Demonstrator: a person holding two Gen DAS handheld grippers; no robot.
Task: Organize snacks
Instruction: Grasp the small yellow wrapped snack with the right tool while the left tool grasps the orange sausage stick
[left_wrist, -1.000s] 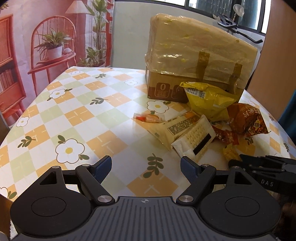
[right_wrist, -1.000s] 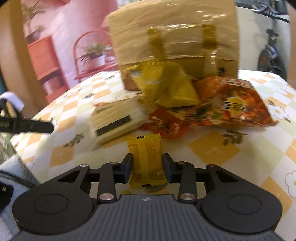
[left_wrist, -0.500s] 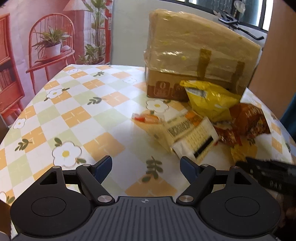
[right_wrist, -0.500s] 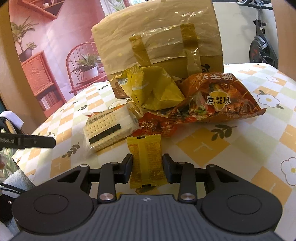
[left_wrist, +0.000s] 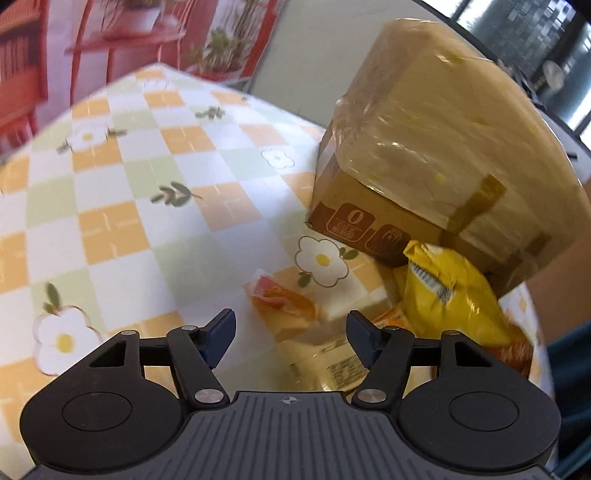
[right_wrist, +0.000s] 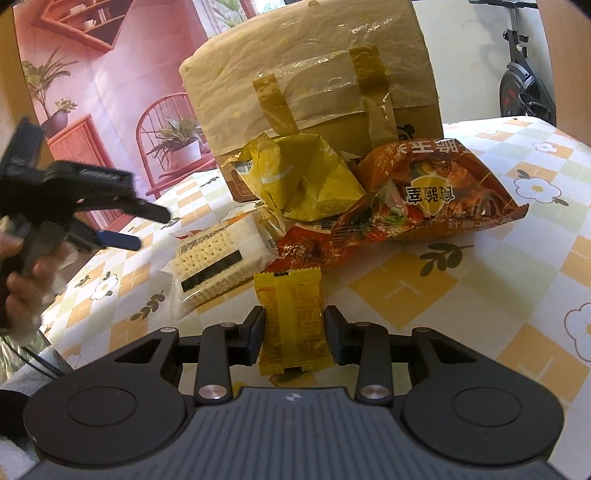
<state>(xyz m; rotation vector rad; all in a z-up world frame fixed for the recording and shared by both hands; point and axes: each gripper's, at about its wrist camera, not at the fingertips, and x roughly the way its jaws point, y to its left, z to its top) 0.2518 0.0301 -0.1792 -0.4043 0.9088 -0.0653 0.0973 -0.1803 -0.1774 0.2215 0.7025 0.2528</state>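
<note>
Yellow small packet sat pinched upright between the right gripper fingers, above the checked tablecloth. Cracker pack, orange bag and yellow bag lay heaped against the cardboard box. Left gripper hovered over that heap's edge, jaws closing, gripping nothing.

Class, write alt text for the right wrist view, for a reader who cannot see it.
The right gripper is shut on a small yellow snack packet above a checked tablecloth. Behind lie a cracker pack, a yellow bag, an orange bag and a taped cardboard box; the left gripper approaches from the left.
</note>
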